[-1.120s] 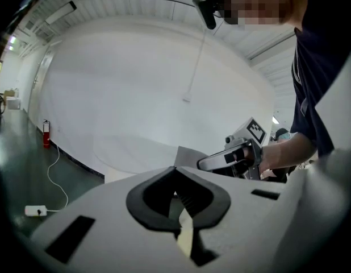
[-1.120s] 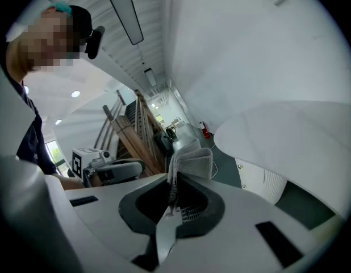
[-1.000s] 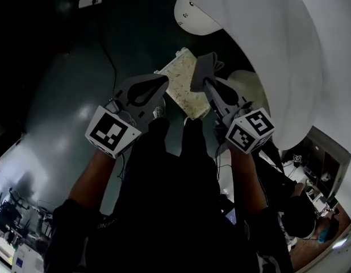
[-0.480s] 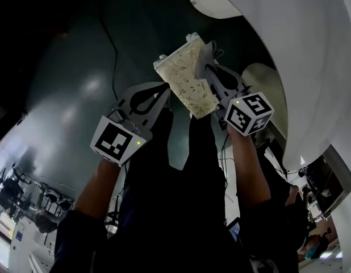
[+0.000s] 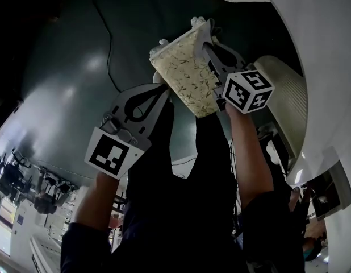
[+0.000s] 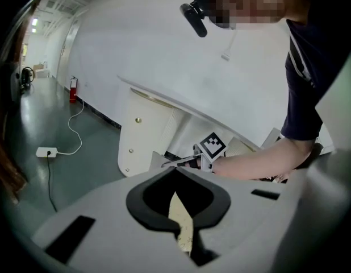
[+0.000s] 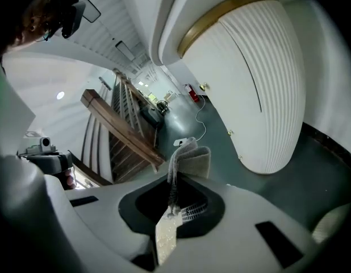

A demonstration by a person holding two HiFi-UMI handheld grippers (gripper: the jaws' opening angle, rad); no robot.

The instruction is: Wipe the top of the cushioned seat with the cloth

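The cloth (image 5: 187, 75), cream with a fine speckled print on one face and grey on the other, hung in the air over the dark green floor (image 5: 62, 95), clamped in the right gripper (image 5: 205, 33). The only markings to read were the black-and-white square patterns on the left marker cube (image 5: 114, 151) and the right marker cube (image 5: 248, 91). The right gripper view showed its jaws closed on the cloth, a folded grey end poking past the tips and a cream strip below, and beyond them a ribbed white panel (image 7: 260, 78) with a brass-coloured rim and a slatted wooden frame (image 7: 121, 127). The left gripper view showed the jaw tips of the left gripper (image 5: 166, 90) touching each other, a cream strip of cloth visible through the opening behind them. Only that view caught a white power strip (image 6: 46, 151) on the floor and a red fire extinguisher (image 6: 73, 89) by the wall. In the head view both bare forearms reached forward, the left gripper's tips just beside the cloth's lower edge.
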